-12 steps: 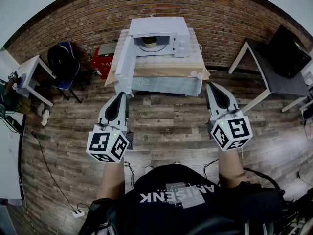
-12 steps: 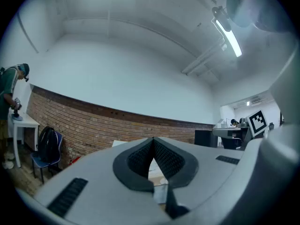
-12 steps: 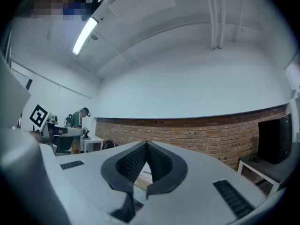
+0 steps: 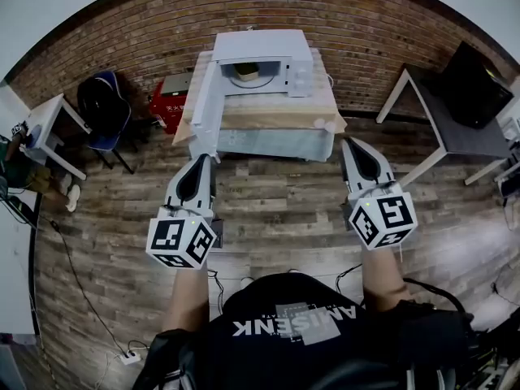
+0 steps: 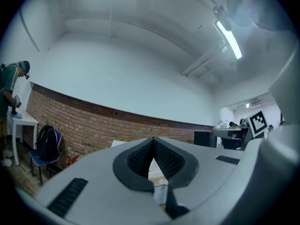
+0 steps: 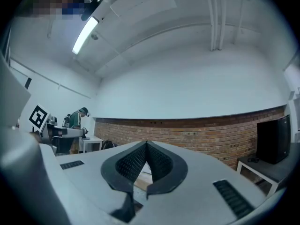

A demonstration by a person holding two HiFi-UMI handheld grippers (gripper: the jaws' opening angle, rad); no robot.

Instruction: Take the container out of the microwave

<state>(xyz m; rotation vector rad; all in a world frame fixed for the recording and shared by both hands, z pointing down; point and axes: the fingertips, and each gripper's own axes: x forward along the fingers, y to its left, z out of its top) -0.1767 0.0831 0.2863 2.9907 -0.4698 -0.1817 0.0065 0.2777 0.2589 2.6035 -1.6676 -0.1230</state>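
Head view. White microwave (image 4: 262,45) stood on a cloth-covered desk (image 4: 272,140) against the brick wall (image 4: 146,31), with its door (image 4: 205,102) swung open to the left. A pale container (image 4: 248,72) sat inside the cavity, untouched. The left hand-held gripper (image 4: 205,158) and right hand-held gripper (image 4: 348,143) hung side by side over the plank floor (image 4: 276,210), well apart from the desk.

Left gripper view. Jaws met at the tips, with nothing between the ribbed pads (image 5: 139,157). They pointed towards the wall.

Right gripper view. Jaws likewise together and empty.

Handling note, as judged: the approach was the step in hand. A gripper would need to open before entering the cavity, go in level and clear of the door, take the container by its wall and draw it straight out
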